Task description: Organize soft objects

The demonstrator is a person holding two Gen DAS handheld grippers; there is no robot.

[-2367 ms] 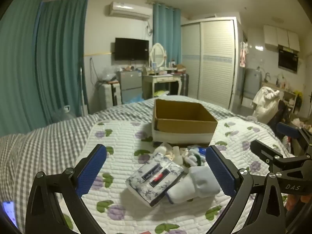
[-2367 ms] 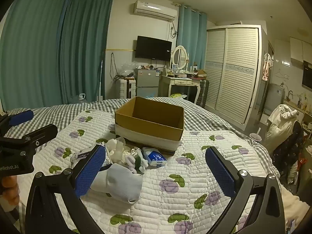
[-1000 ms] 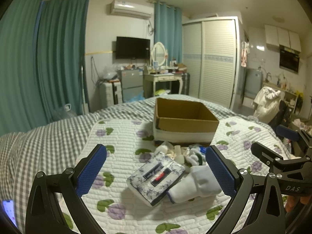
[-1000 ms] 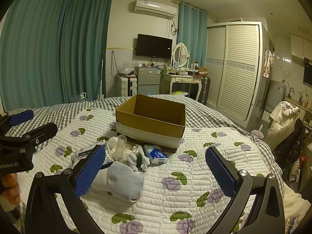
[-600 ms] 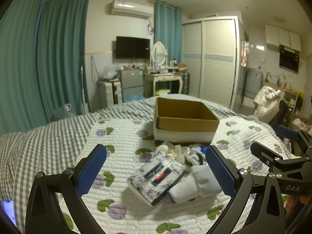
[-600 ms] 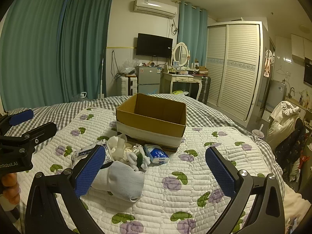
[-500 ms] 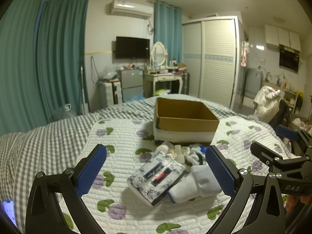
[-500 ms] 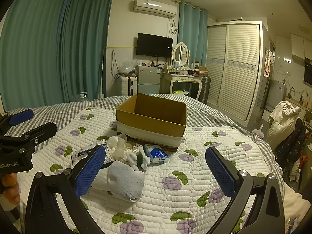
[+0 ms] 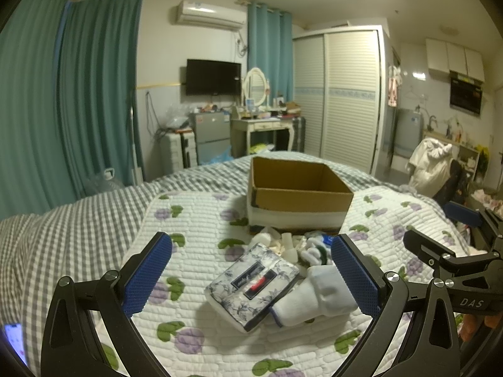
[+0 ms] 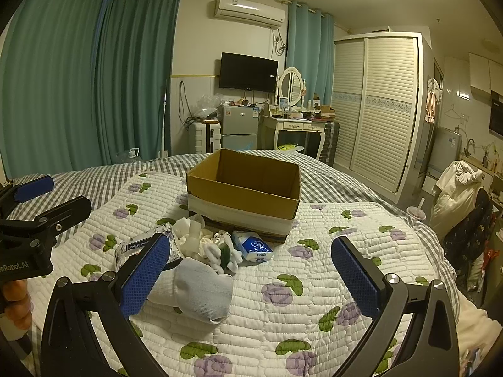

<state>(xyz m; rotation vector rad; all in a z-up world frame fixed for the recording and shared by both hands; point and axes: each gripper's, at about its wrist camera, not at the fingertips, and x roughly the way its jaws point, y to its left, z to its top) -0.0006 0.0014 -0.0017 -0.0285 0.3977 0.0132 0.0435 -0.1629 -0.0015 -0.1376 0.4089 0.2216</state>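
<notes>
An open cardboard box (image 9: 298, 194) (image 10: 248, 191) stands on the quilted bed. In front of it lies a pile of soft things: a floral tissue pack (image 9: 251, 286) (image 10: 138, 245), a rolled white sock (image 9: 314, 295) (image 10: 195, 289), a blue tissue packet (image 10: 256, 248) and small white-and-green items (image 9: 309, 251) (image 10: 220, 251). My left gripper (image 9: 250, 278) is open above the tissue pack, holding nothing. My right gripper (image 10: 248, 279) is open and empty, just right of the sock. Each gripper shows at the edge of the other's view (image 9: 446, 251) (image 10: 37, 213).
The flowered quilt (image 10: 314, 282) lies over a grey checked bedspread (image 9: 63, 220). Teal curtains, a fridge, a dressing table (image 10: 295, 125) and a wardrobe stand behind the bed. A chair with clothes (image 10: 462, 194) is at the right.
Both grippers have stayed open and nearly still. The views shifted only slightly; the pile and box have not moved.
</notes>
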